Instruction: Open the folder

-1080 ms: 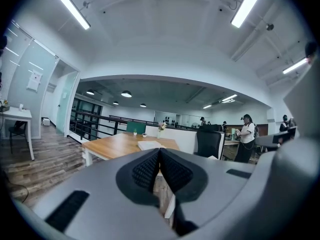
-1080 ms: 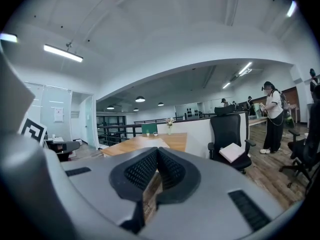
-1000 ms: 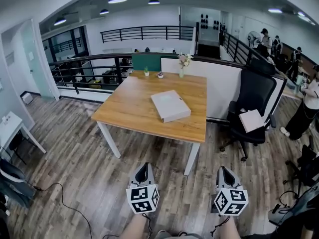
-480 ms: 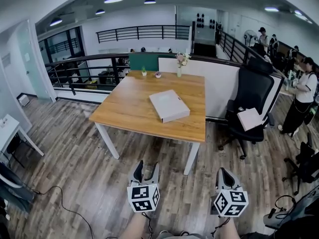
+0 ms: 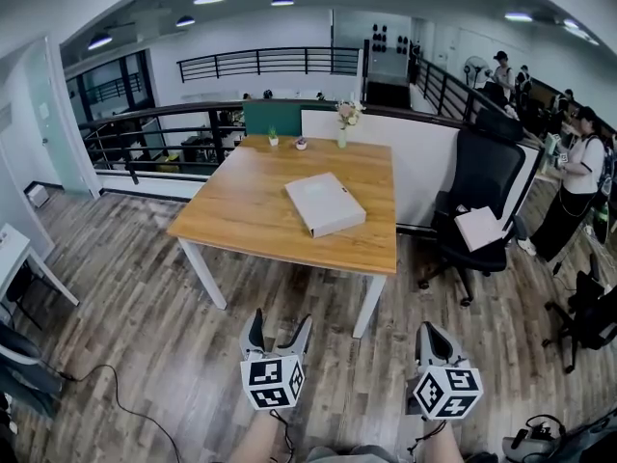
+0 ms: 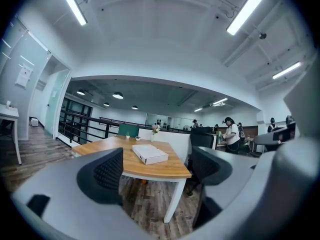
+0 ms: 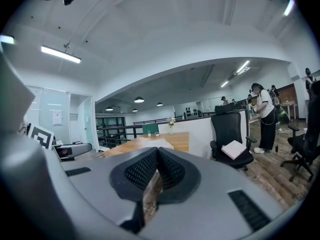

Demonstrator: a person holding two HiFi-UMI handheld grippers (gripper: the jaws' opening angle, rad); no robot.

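Observation:
A flat pale grey folder (image 5: 325, 204) lies closed on the wooden table (image 5: 251, 225), well ahead of both grippers. It also shows far off in the left gripper view as the folder (image 6: 149, 154). My left gripper (image 5: 280, 328) hangs over the floor short of the table; its jaws have just been opening and stand open with nothing between them, as the left gripper (image 6: 156, 171) shows in its own view. To its right, my right gripper (image 5: 431, 336) is shut with nothing in it, pads together at the right gripper (image 7: 157, 160).
A black office chair (image 5: 487, 177) with a white pad (image 5: 479, 228) on its seat stands right of the table. A flower vase (image 5: 343, 123) and small pots sit at the table's far edge. A cable (image 5: 116, 384) lies on the floor at left. People (image 5: 578, 177) stand at right.
The left gripper's jaws went from shut to wide open. Both grippers edged toward the table. A person at the right walked further into view.

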